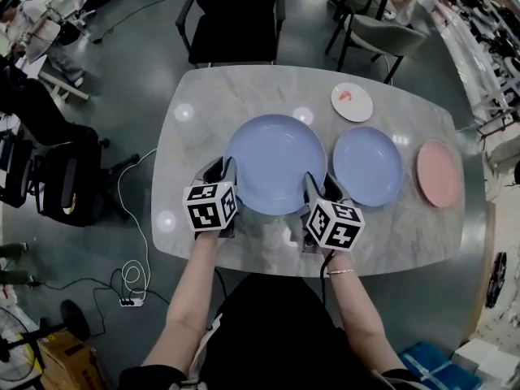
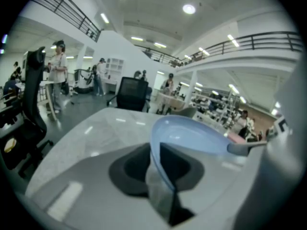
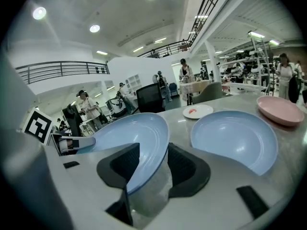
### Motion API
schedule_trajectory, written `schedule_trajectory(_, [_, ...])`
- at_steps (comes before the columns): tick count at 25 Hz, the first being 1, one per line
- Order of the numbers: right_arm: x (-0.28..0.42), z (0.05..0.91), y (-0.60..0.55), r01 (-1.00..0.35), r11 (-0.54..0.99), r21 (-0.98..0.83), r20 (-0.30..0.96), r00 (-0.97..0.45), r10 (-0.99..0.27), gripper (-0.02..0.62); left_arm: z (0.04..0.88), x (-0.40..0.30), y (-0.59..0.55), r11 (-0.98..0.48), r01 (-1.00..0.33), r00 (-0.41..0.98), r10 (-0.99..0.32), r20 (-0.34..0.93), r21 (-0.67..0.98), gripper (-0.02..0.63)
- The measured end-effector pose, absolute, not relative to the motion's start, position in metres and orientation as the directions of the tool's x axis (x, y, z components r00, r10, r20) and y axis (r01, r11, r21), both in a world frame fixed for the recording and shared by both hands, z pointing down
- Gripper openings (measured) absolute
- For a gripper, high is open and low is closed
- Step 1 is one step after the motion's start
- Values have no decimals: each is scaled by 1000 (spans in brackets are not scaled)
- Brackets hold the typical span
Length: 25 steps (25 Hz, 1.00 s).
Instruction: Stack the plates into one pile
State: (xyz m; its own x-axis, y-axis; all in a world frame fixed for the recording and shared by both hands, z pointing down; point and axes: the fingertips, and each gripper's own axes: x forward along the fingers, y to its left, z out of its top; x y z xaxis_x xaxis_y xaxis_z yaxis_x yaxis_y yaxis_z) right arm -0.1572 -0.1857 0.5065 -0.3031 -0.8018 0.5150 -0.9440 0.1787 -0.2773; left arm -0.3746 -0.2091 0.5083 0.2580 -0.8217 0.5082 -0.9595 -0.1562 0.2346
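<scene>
A large blue plate lies mid-table, and both grippers hold it by its near rim. My left gripper bites the rim's left side; in the left gripper view the plate edge runs between the closed jaws. My right gripper is clamped on the right side, with the same plate pinched between its jaws. A medium blue plate sits just right of it, a pink plate farther right, and a small white plate with a red mark behind.
The grey marble table has rounded corners. A black chair stands at its far side and a grey chair at the back right. Cables and a power strip lie on the floor to the left.
</scene>
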Motion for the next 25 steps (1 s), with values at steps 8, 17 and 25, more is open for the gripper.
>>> schedule_trajectory(8, [-78, 497, -163, -968, 26, -251, 512, -156, -845, 176, 500, -289, -220, -305, -916, 399, -767, 503, 261, 66])
schedule_trajectory(17, [28, 496, -159, -966, -83, -243, 515, -56, -855, 173, 500, -178, -230, -398, -880, 475, -720, 507, 259, 74])
schedule_trajectory(25, [103, 506, -170, -968, -92, -232, 537, -49, -842, 170, 511, -104, -238, -385, -887, 461, -708, 535, 255, 75])
